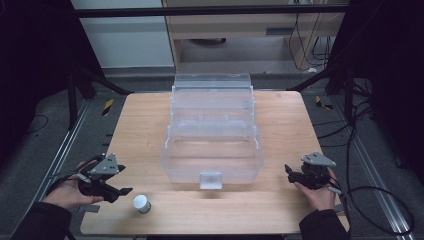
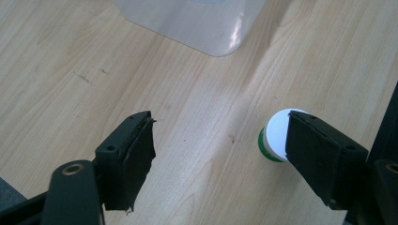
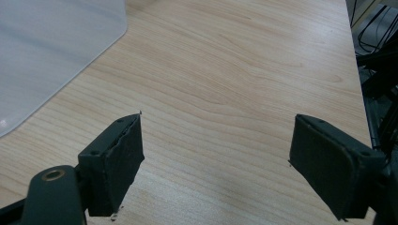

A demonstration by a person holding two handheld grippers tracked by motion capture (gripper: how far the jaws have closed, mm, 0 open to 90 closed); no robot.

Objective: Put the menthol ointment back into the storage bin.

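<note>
From the high view I see a clear plastic storage box [image 1: 212, 145] at the centre of the wooden table [image 1: 140, 125], its tiered trays stepped back toward 12 o'clock. As far as I can tell through the clear walls, every compartment is bare, and a small latch [image 1: 210, 179] sits on its near wall.

A small white-capped jar [image 1: 142, 203] with a green band stands upright on the table at about 7 o'clock from the box, well apart from it.

My left gripper [image 1: 120, 190] sits at about 9 o'clock from the jar, jaws spread wide and gripping nothing. In the left gripper view the jar [image 2: 277, 136] lies partly behind the right-hand jaw, outside the gap; I cannot tell whether they touch.

My right gripper [image 1: 291, 171] rests at 4 o'clock from the box, near the table's right edge. Its jaws are also spread wide over bare wood, with the box corner [image 3: 47, 56] off at 10 o'clock.
</note>
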